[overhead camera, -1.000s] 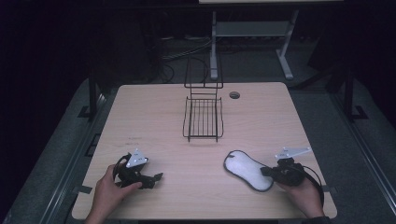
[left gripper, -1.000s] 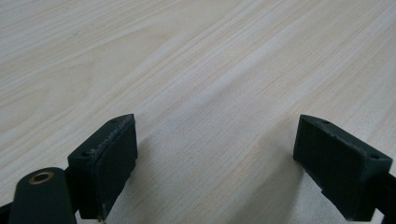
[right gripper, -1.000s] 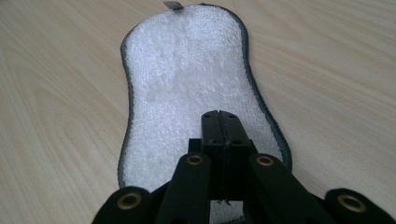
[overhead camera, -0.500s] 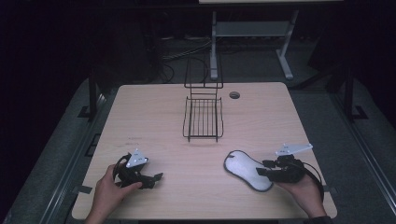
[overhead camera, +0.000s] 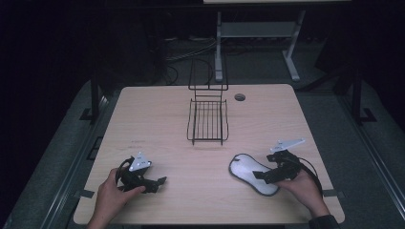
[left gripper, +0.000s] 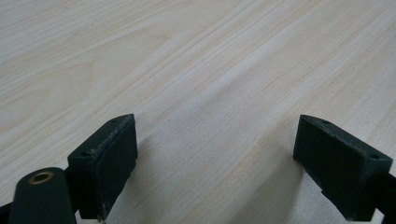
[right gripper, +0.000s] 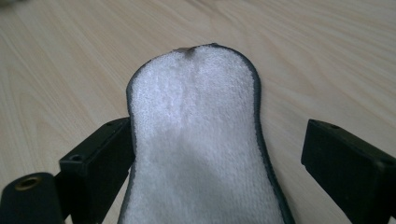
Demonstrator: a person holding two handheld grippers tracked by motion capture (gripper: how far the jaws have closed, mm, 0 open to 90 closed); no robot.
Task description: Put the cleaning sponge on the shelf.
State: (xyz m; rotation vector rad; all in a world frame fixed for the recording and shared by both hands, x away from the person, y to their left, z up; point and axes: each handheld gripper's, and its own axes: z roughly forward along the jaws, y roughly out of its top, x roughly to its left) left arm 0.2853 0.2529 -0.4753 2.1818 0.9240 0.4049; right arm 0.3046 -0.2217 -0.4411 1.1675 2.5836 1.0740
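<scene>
Farther back on the counter point(overhead camera: 143, 119), a black wire rack point(overhead camera: 208, 119) stands near the middle, well apart from both hands, with a small round hole point(overhead camera: 239, 97) in the top just to its right; nothing lies between the rack and the hands. At the near right, a white fleecy insole point(overhead camera: 253, 173) with a dark edge lies flat on the wood. The right claw point(overhead camera: 260, 174) sits over its near end, and its jaws have just been opening: in the right gripper view the insole point(right gripper: 196, 140) runs between them, brushing the one at the left and clear of the other, so it is no longer pinched as it was a second ago. The left claw point(overhead camera: 160, 181) rests at the near left with jaws wide over bare wood, unmoved.
</scene>
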